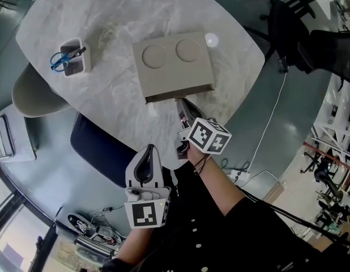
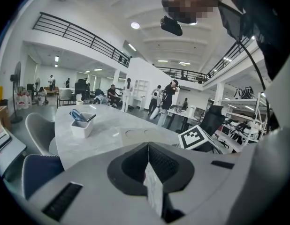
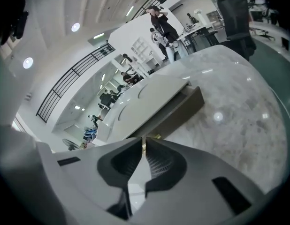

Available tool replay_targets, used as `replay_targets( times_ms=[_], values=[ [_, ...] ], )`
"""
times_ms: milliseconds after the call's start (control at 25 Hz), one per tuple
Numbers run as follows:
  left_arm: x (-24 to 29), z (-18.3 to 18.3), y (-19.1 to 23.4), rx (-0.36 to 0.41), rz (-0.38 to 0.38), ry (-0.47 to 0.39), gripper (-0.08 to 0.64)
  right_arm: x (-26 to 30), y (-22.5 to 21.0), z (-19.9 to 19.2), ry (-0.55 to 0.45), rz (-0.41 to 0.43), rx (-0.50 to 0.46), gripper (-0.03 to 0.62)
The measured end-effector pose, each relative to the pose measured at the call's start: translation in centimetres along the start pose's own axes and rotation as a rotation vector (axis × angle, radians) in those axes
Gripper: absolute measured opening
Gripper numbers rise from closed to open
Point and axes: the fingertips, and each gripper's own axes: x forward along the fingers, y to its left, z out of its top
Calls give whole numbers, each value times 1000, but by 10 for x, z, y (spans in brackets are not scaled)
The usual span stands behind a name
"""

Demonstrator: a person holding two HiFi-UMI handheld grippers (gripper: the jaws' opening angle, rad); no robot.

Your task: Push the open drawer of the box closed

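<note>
The flat beige box with two round recesses in its lid (image 1: 172, 67) sat on the pale marble surface (image 1: 107, 101), its dark-fronted drawer (image 1: 180, 93) slightly out. The right claw (image 1: 182, 103), jaws together and empty, pointed at the drawer front, tips just beside it. The left claw (image 1: 149, 152), likewise closed on nothing, hung beyond the surface's edge.

1. The table (image 1: 107, 89) in front of me had a pale, marble-veined top with rounded corners, and ceiling lights glared off it.
2. A flat beige box (image 1: 172, 64) lay near the edge on my side, with two round hollows side by side in its lid.
3. Its drawer (image 1: 180, 93) stood slightly out of the face turned towards me.
4. Well apart to my left stood a small white holder (image 1: 73, 61), upright, holding blue-handled scissors (image 1: 60, 60) and a dark pen (image 1: 79, 52).
</note>
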Motion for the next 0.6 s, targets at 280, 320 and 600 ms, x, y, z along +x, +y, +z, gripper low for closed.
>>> replay_targets(
  times_ms=[280,320,600],
  values=[
    [1,-1,4,0,4,1,17,4,-2,-4,7,-5,-1,31],
    [2,-1,5,-1,4,3,17,5,-1,-3,6,-4,-1,31],
    [3,-2,8,-5,4,8,17,12,1,3,7,3,-1,37]
  ],
)
